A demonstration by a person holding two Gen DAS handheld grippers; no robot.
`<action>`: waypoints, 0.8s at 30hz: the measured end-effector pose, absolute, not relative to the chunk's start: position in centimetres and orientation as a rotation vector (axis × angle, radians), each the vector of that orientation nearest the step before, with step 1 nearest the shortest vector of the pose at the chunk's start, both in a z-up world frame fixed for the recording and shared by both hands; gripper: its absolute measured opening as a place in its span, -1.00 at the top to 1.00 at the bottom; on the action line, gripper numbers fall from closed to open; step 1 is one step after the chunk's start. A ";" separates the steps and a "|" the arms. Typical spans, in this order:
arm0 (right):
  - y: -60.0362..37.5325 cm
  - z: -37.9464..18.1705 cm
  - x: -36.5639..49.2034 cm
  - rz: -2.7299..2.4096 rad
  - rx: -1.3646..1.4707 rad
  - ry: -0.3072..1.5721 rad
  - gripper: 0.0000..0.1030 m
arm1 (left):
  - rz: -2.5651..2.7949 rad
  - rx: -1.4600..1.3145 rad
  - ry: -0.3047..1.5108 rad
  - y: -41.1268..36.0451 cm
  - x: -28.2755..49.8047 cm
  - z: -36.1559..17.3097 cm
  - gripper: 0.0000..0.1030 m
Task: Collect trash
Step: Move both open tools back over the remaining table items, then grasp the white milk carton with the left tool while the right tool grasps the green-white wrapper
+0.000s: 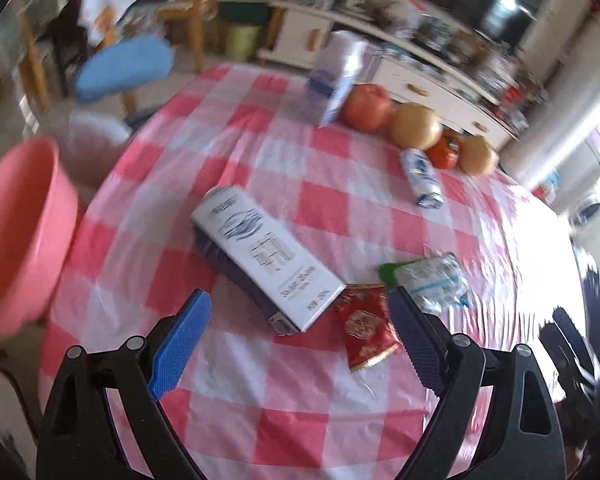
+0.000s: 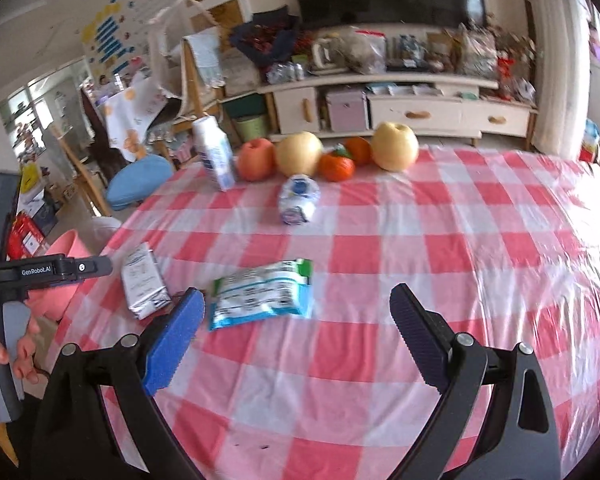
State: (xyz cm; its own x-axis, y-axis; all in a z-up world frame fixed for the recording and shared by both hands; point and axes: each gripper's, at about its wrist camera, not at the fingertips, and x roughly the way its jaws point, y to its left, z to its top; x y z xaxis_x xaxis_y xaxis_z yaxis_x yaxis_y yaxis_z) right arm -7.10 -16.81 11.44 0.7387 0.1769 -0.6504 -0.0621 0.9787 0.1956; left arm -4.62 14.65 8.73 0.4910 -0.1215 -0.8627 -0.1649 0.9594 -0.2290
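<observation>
A white milk carton (image 1: pixel 266 264) lies flat on the red-and-white checked table (image 1: pixel 340 208), just ahead of my open left gripper (image 1: pixel 298 300), which holds nothing. A red packet (image 1: pixel 366 326) lies by its dark right finger, and a green-and-white wrapper (image 1: pixel 432 280) lies beyond that. A crushed plastic bottle (image 1: pixel 420 176) lies farther back. In the right wrist view my right gripper (image 2: pixel 296 296) is open and empty. The wrapper (image 2: pixel 260 296) lies just past its blue finger. The carton (image 2: pixel 144 280) and the crushed bottle (image 2: pixel 298 200) are also on the table there.
A pink basin (image 1: pixel 16 232) sits off the table's left edge. An upright white bottle (image 2: pixel 214 152) and a row of fruit (image 2: pixel 300 154) stand along the far side. A hand (image 2: pixel 24 352) holds the left gripper's body (image 2: pixel 48 268). Chairs and a TV cabinet (image 2: pixel 400 112) lie beyond.
</observation>
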 end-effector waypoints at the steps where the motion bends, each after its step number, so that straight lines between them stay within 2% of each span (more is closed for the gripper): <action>1: -17.3 11.2 -6.8 0.126 0.175 0.737 -0.84 | 0.049 -0.325 1.073 14.9 -4.4 8.2 -0.74; 6: -18.3 10.3 -5.8 0.116 0.196 0.773 -0.84 | 0.112 -0.418 1.111 15.2 -3.3 6.1 -0.74; 24: -15.3 6.5 -2.4 0.195 0.099 0.938 -0.83 | 0.188 -0.166 1.164 11.5 1.6 3.3 -0.74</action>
